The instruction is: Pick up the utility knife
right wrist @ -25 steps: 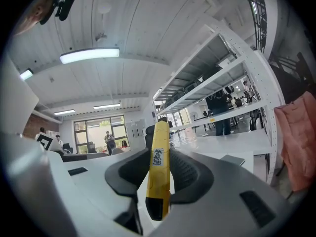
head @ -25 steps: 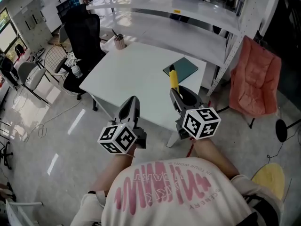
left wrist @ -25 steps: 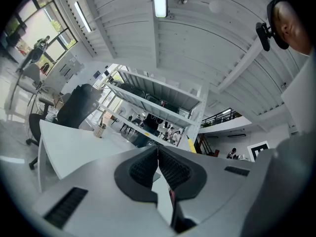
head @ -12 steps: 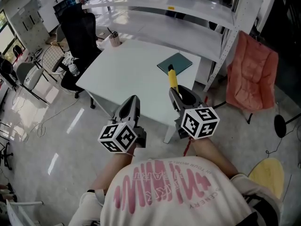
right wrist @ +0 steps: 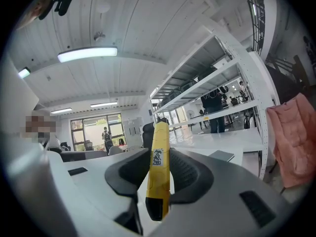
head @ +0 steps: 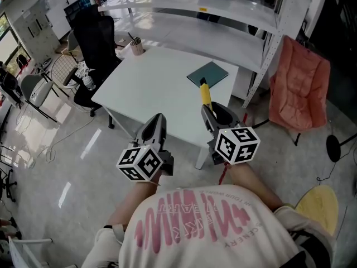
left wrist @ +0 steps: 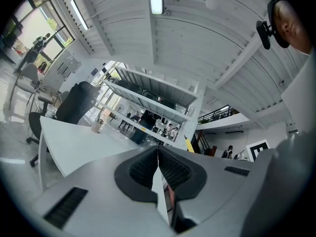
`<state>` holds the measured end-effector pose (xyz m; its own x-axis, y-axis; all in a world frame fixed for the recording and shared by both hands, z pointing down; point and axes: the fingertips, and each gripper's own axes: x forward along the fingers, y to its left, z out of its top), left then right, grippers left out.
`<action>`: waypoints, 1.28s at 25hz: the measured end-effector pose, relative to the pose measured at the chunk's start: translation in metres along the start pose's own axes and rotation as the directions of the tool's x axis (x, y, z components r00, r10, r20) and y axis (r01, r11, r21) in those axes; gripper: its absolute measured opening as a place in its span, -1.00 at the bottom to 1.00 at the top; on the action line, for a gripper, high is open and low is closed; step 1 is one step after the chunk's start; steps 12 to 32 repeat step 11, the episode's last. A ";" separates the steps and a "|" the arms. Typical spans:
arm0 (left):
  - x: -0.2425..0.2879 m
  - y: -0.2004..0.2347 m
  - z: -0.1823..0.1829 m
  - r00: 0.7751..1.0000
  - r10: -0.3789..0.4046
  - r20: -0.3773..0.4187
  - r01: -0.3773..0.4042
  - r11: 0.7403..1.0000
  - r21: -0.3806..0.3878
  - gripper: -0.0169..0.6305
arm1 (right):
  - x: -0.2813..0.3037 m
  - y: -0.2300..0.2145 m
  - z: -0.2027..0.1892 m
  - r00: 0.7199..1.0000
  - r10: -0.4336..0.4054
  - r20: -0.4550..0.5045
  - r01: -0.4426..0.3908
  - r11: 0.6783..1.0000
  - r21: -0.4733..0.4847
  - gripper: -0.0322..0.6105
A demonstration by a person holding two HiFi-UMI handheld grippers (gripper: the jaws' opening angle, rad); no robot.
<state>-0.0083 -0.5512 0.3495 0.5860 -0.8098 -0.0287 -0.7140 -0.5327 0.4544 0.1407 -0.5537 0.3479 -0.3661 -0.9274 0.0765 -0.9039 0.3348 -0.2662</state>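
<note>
Open workshop, glossy pale floor [head: 50, 144], a white table [head: 156, 88] in the middle, long white shelving [head: 223, 15] behind it.

Nearest: the person's white shirt with pink print [head: 195, 222], both forearms stretched forward.

Left gripper [head: 158, 119]: marker cube toward the camera, held over the floor just short of the table's near edge. Its own view shows the ribbed pads pressed together with nothing between them.

Right gripper [head: 209, 111]: level with the left one and to its right, at the table's near right corner. Jaws clamped on the utility knife [head: 205, 94]. The right gripper view shows the yellow body [right wrist: 159, 167] pinched between the black pads, its dark butt end toward the camera. A small printed label sits on its side, and the far end pokes out past the jaw tips. In the head view the knife points away from the person, over the tabletop.

Beyond the knife: a dark green notebook [head: 207, 74] flat on the table near its far right edge.

Far left corner of the table: a cup of pens [head: 135, 48].

Left of the table: a black office chair [head: 96, 38].

Right of the table: a pink folding chair [head: 298, 91] by the shelving post.
</note>
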 end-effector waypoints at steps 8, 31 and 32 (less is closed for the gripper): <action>0.000 0.002 -0.002 1.000 -0.007 -0.005 0.007 1.000 0.002 -0.87 | 0.001 0.000 -0.005 1.000 -0.007 -0.008 0.007 1.000 0.000 -0.47; 0.000 0.004 -0.002 1.000 -0.005 -0.005 0.005 1.000 0.003 -0.87 | 0.002 -0.001 -0.007 1.000 -0.006 -0.013 0.006 1.000 0.000 -0.47; 0.000 0.004 -0.002 1.000 -0.005 -0.005 0.005 1.000 0.003 -0.87 | 0.002 -0.001 -0.007 1.000 -0.006 -0.013 0.006 1.000 0.000 -0.47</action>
